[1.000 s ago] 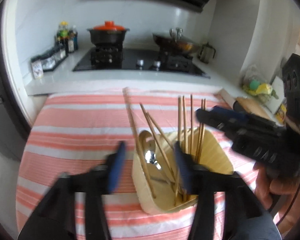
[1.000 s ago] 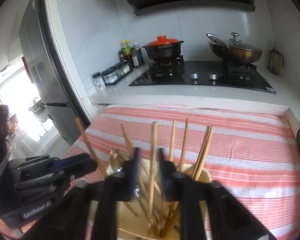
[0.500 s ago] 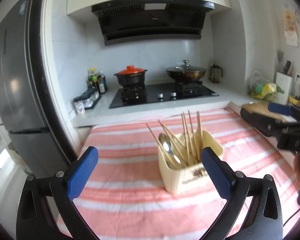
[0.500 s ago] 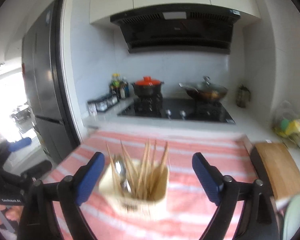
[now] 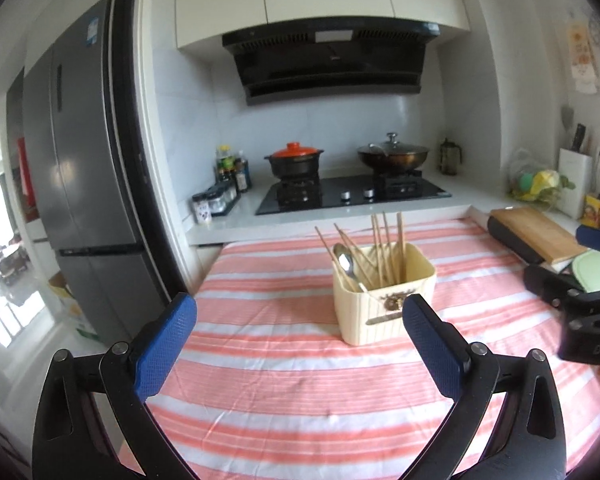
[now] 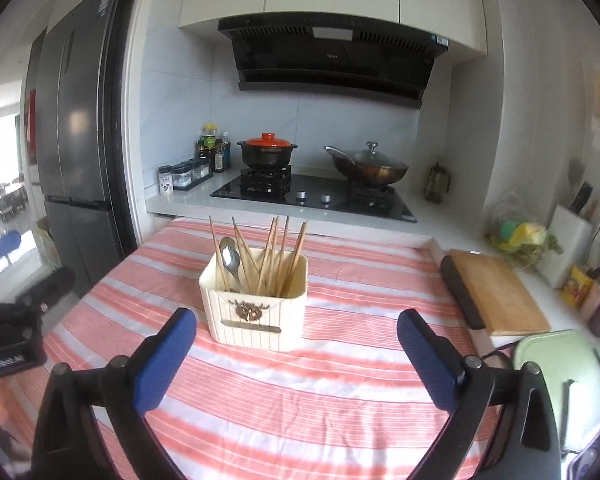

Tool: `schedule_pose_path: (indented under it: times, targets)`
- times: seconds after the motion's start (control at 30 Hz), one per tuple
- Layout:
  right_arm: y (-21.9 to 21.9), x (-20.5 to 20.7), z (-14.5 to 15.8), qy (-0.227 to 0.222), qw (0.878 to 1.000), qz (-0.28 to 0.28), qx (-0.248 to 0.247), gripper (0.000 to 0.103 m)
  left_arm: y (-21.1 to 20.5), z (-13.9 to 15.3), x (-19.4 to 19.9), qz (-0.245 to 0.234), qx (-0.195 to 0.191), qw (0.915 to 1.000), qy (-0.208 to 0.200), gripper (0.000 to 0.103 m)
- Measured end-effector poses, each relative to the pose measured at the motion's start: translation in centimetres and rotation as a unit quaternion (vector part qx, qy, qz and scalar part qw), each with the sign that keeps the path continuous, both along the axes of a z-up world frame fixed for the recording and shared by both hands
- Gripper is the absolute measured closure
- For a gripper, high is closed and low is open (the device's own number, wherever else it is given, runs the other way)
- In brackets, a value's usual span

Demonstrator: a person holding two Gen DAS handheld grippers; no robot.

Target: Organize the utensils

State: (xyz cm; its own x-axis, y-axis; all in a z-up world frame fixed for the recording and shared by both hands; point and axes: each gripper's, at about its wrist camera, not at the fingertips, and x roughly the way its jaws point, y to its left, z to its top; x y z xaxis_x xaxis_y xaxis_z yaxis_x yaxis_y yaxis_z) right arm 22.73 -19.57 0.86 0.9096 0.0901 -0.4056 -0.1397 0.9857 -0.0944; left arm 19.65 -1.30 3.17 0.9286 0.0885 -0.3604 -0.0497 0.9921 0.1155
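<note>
A cream utensil holder (image 5: 384, 312) (image 6: 256, 316) stands on the red-and-white striped cloth (image 5: 280, 368) (image 6: 340, 384). Several wooden chopsticks (image 5: 386, 244) (image 6: 278, 246) and a metal spoon (image 5: 346, 262) (image 6: 230, 258) stand upright in it. My left gripper (image 5: 298, 320) is open and empty, held back from the holder, which shows just inside its right finger. My right gripper (image 6: 296, 328) is also pulled back, its jaws opening wide with nothing between them. The holder sits beyond its fingertips. Each gripper shows at the edge of the other's view (image 5: 580, 312) (image 6: 16, 320).
Behind the cloth is a white counter with a black hob (image 6: 312, 196), an orange-lidded pot (image 6: 266, 152) and a lidded wok (image 6: 370, 168). Spice jars (image 6: 184, 176) stand at the left. A wooden cutting board (image 6: 496, 292) and a green lid (image 6: 560, 364) lie right. A fridge (image 5: 84, 184) stands left.
Both grippers have drawn back and up from the holder and opened wide. The chopsticks they were among now stand free in the holder.
</note>
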Motion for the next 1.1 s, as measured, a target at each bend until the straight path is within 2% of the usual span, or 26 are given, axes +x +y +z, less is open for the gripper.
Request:
schedule_pose_path:
  times: [0.17,0.37,0.5,0.67,1.1]
  targets:
    - [0.6,-2.6,0.8,-0.013,1.0,0.002,-0.001,0.001,-0.3,0.4,-2.3,-0.001,0.002,1.0,0.002,0.0]
    - [0.8,-5.0,1.0,-0.006,1.0,-0.003,0.009,0.001,0.6,0.6,-4.5,-0.005,-0.024,0.9995,0.017,0.0]
    - [0.6,-7.1,1.2,0.005,1.0,0.001,0.026,0.001,0.8,1.5,-5.8,-0.002,-0.035,0.9993,0.011,0.001]
    - [0.6,-8.0,1.5,0.013,0.999,0.006,0.029,0.001,1.2,2.4,-6.7,-0.004,-0.043,0.999,0.012,0.0]
    - [1.1,-10.4,3.1,-0.006,0.999,0.019,0.026,0.001,1.5,2.5,-7.0,0.019,-0.046,0.9985,0.025,0.0]
